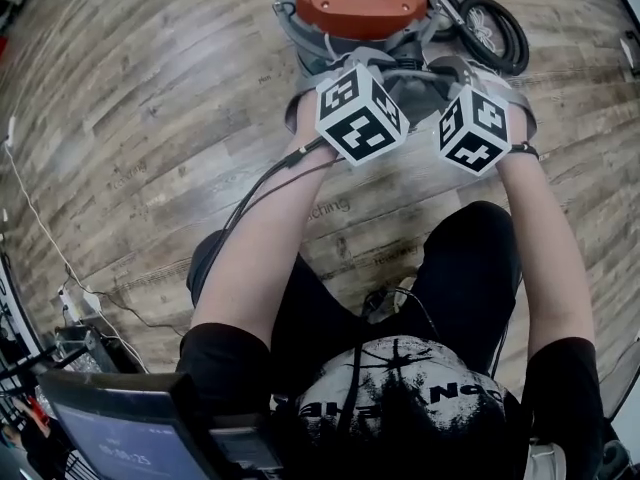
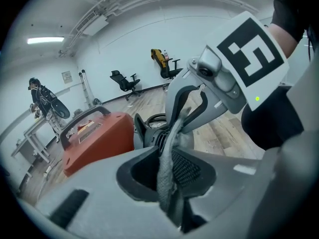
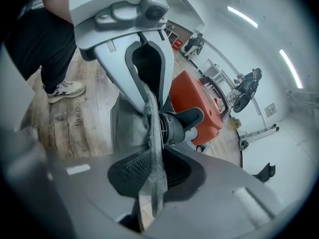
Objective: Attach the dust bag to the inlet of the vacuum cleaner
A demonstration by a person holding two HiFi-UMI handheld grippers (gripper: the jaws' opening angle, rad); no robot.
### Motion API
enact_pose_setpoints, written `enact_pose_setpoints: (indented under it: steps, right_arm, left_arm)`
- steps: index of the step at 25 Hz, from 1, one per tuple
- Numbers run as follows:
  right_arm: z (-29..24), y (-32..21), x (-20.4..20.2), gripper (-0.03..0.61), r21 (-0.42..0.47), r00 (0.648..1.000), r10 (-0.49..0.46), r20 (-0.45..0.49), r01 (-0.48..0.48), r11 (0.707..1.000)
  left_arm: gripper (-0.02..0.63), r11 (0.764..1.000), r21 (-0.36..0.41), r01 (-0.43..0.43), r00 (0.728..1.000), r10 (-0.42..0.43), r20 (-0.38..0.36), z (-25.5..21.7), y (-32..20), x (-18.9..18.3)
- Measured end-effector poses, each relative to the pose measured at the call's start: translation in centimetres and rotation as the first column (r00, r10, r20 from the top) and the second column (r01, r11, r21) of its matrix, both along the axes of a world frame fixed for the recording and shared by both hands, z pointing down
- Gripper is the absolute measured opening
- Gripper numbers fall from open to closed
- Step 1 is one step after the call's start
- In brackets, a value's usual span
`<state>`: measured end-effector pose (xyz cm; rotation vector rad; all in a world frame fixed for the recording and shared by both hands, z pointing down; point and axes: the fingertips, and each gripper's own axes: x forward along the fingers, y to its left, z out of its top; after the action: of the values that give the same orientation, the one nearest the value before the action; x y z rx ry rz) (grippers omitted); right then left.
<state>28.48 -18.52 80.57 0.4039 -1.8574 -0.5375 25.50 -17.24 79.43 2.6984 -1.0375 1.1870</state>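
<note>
Right under the head camera sits the person's black printed shirt, a laptop at the lower left. Both forearms reach forward over black trousers to the two marker cubes, left cube and right cube. Now the left gripper: jaws nearly together, pinching a fold of the grey dust bag. The right gripper matches it, clamped narrow on the bag's other edge, cloth running between the two. The bag hangs low in front of the orange vacuum cleaner, its edge right up against the black ribbed inlet; whether it is seated there cannot be told. Beyond, a black hose coils on the wooden floor.
</note>
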Motion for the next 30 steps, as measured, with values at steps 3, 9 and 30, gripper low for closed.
enact_pose_setpoints:
  steps: [3, 9, 30]
  right_arm:
    - [-0.3, 0.0, 0.1, 0.058, 0.001, 1.0, 0.017, 0.02, -0.017, 1.0]
    - [-1.8, 1.0, 0.9, 0.189, -0.011, 0.98, 0.079, 0.185, -0.078, 0.997]
    - [-13.0, 6.2, -7.8, 0.005, -0.164, 0.449, 0.07, 0.891, 0.173, 0.971]
  left_arm:
    - [0.063, 1.0, 0.003, -0.004, 1.0, 0.004, -0.012, 0.2, 0.1, 0.1]
    - [0.16, 1.0, -0.008, 0.023, 0.996, -0.024, -0.082, -0.7, 0.8, -0.9]
    - [0.001, 0.967, 0.23, 0.113, 0.834, 0.034, -0.551, -12.8, 6.4, -7.8]
